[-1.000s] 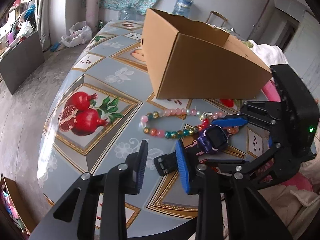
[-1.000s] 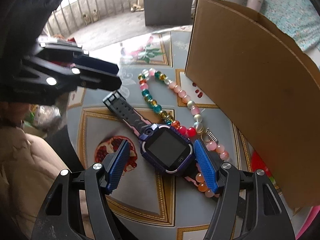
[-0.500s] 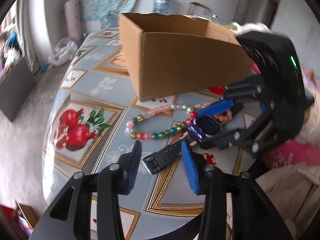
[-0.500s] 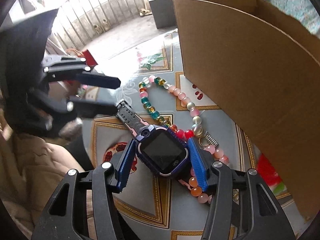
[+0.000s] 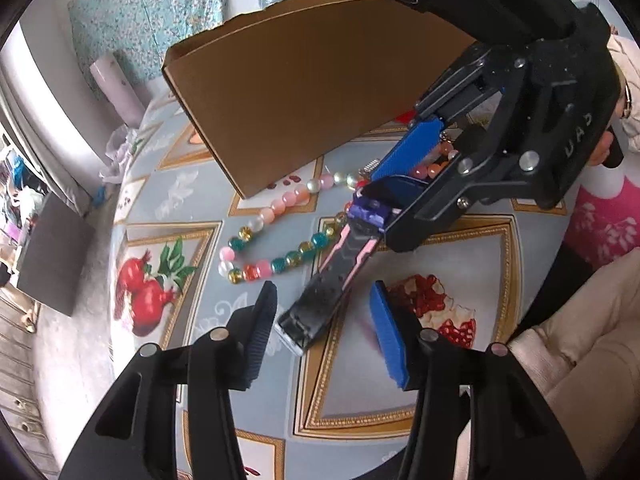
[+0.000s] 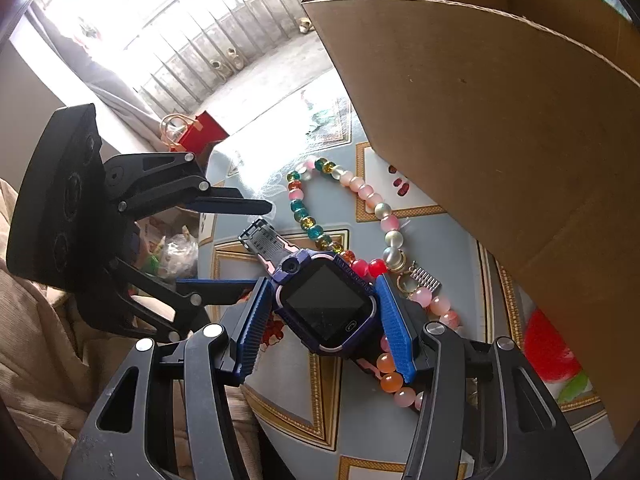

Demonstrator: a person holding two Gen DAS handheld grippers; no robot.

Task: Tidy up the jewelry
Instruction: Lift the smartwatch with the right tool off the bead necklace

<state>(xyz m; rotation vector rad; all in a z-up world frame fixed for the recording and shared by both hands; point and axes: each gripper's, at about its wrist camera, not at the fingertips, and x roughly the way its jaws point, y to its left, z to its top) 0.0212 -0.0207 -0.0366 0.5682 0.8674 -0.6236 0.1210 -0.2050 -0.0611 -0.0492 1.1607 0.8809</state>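
Observation:
A purple smartwatch (image 6: 326,308) with a black and pink strap (image 5: 336,276) lies on the patterned table (image 5: 460,272), across a multicoloured bead necklace (image 6: 376,208). My right gripper (image 6: 324,304) is shut on the watch body, one blue pad against each side; the left wrist view shows this gripper (image 5: 376,200) over the watch. My left gripper (image 5: 323,292) straddles the strap's free end. Its jaws are opening and neither pad touches the strap. The necklace (image 5: 280,208) loops in front of an open cardboard box (image 5: 320,92).
The box wall (image 6: 500,120) rises close behind the necklace. A small metal charm (image 6: 424,280) hangs on the beads. The table edge curves off on the left in the left wrist view. Beige clothing (image 5: 580,340) and a pink cloth (image 5: 600,220) lie at the right.
My right gripper's pads closed in onto the watch body. My left gripper rolled, came up to the strap's free end and spread its jaws wider around it.

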